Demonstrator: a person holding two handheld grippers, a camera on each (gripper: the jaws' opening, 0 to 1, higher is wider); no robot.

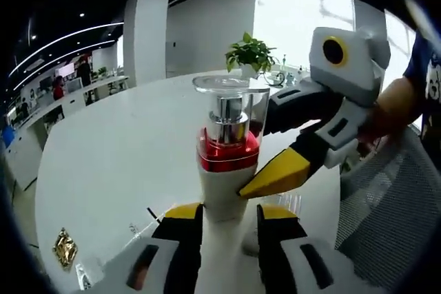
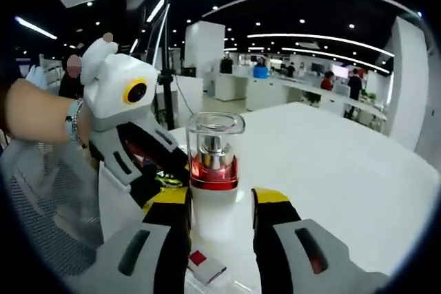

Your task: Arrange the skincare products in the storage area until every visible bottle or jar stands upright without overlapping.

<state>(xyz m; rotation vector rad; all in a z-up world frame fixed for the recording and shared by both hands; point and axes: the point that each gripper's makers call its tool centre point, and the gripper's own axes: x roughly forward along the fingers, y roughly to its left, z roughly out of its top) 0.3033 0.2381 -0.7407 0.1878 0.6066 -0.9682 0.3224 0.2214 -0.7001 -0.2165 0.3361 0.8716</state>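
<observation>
1. One pump bottle (image 1: 227, 163) stands upright in the left gripper view, above a white round table (image 1: 117, 170); it has a white body, a red collar, a silver pump and a clear cap.
2. The left gripper (image 1: 227, 228) has its yellow-tipped black jaws on either side of the bottle's white lower body, closed against it.
3. From the right of this view the right gripper (image 1: 275, 177) reaches in, one yellow tip touching the bottle's side just below the red collar; a person's hand (image 1: 389, 111) holds that gripper.
4. A small gold-wrapped item (image 1: 64, 247) lies on the table at lower left, well apart from the bottle.
5. A potted plant (image 1: 249, 53) stands at the table's far edge, behind the bottle.
6. A grey mesh chair back (image 1: 389, 211) shows at the right.
7. In the right gripper view the same pump bottle (image 2: 213, 177) stands upright between the right gripper's (image 2: 219, 222) yellow tips, which sit close against the white body and seem to grip it.
8. The left gripper (image 2: 162, 177) enters from the left and meets the bottle's side; whether its jaws are closed cannot be told here.
9. A small white packet with a red square (image 2: 205, 265) lies on the table (image 2: 344, 163) just below the bottle.
</observation>
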